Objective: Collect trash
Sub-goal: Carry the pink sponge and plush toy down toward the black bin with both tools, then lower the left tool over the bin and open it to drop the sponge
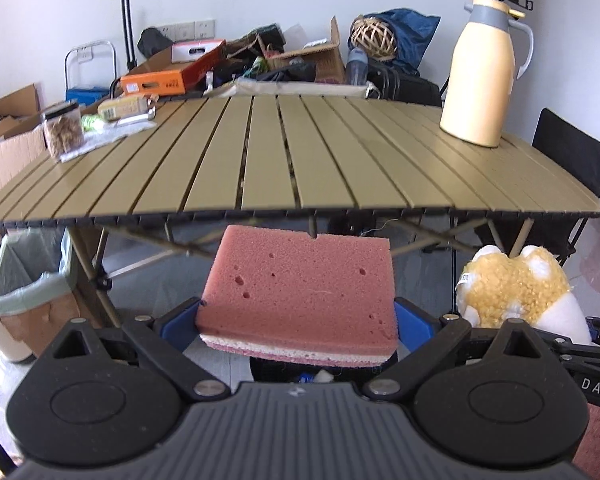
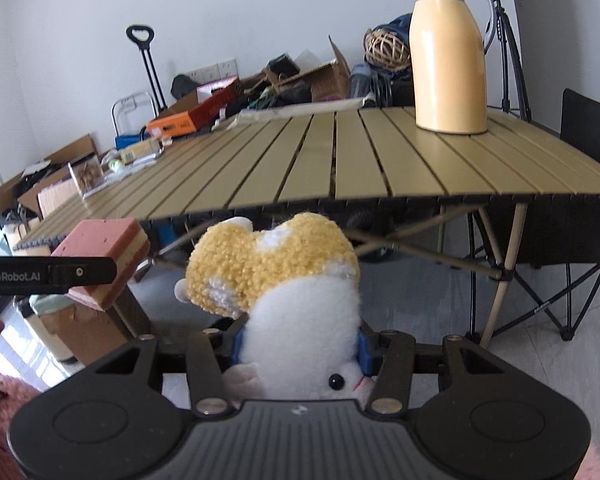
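Right now your left gripper (image 1: 298,322) is closed on a pink sponge (image 1: 300,284), its blue pads pressed against the two short sides near the back edge, so most of the sponge sticks out forward, in front of and slightly below the near edge of the slatted table (image 1: 284,152). Your right gripper (image 2: 300,346) is closed around a plush toy (image 2: 288,280), clamped on the white body while the yellow fuzzy part bulges above the jaws; it too hangs just short of the table edge. From the right-hand view the sponge (image 2: 108,256) shows its layers, pink over cream.

Both things look light and soft. The sponge should give under pressure, so a firm squeeze across the narrow sides, as you have it, ought to hold without slipping; a grip closer to the middle would likely droop less. The plush will squash and can creep out of the pads, so keep hold of the thick body rather than an ear or limb.

A lined bin (image 1: 28,276) stands on the floor to the left, beside the table leg. That seems the likely drop point, though whether the toy counts as trash I cannot tell.
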A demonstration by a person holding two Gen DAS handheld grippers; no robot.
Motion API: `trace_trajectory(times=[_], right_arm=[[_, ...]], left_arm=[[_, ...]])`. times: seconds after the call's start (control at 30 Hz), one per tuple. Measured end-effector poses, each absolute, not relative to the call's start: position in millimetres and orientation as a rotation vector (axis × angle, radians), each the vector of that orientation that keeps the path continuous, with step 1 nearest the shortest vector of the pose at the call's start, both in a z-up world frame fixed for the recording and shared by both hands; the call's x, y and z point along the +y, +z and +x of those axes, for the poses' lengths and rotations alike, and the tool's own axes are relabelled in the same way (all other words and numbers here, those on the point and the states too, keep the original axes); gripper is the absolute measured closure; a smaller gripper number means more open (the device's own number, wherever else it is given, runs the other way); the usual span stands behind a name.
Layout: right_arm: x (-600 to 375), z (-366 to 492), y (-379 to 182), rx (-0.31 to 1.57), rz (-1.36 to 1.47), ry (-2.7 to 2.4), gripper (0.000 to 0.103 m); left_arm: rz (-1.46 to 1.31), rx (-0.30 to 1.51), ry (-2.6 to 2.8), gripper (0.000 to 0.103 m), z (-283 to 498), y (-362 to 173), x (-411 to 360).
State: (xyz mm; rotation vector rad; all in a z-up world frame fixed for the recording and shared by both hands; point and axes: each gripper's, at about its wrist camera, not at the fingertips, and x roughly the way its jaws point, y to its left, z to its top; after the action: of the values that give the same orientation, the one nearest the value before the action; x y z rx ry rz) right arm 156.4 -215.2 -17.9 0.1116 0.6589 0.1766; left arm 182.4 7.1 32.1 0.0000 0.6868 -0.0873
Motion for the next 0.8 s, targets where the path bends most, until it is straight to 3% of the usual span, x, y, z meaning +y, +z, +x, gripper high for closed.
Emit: trace_trajectory(times=[0.8], right_arm=[[-204.6,169.3,-101.5,0.885,0.076,0.166,0.054]], left_arm=[[-0.065,0.942,-0.037,0.004,181.2,-88.4,30.9]])
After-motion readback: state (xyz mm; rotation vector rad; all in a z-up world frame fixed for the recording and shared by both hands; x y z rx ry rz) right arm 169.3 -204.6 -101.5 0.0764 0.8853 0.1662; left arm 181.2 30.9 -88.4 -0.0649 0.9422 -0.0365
